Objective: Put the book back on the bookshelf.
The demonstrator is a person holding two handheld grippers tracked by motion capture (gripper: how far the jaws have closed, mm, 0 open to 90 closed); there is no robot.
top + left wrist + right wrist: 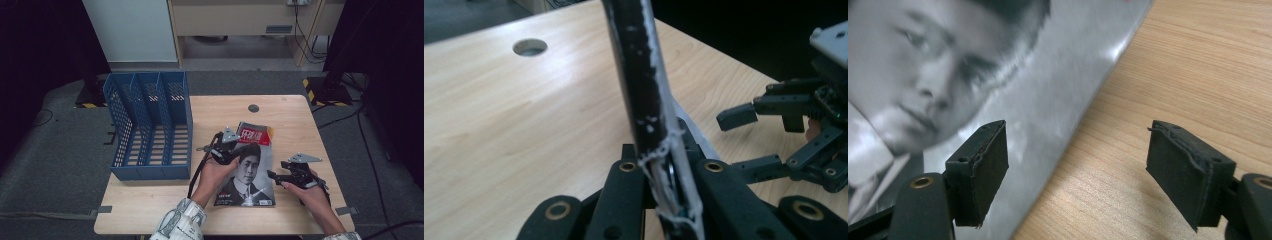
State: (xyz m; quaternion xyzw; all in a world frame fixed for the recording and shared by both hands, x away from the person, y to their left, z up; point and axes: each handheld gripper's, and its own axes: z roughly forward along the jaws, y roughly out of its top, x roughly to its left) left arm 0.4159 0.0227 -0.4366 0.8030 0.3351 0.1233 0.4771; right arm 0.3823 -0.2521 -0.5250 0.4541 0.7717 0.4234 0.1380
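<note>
A magazine with a black-and-white portrait on its cover lies on the wooden table. My left gripper is shut on the magazine's left edge. In the left gripper view that edge rises on end from between my closed jaws, so this side is tilted up off the table. My right gripper stands open at the magazine's right edge. In the right gripper view its left pad hangs over the cover and its right pad over bare wood, gripper empty. The left gripper view also shows the right gripper open.
A blue slotted file rack with three compartments stands at the table's left, close to my left hand. A round cable hole sits in the table's far middle. A grey carpeted floor surrounds the table, with cabinets behind.
</note>
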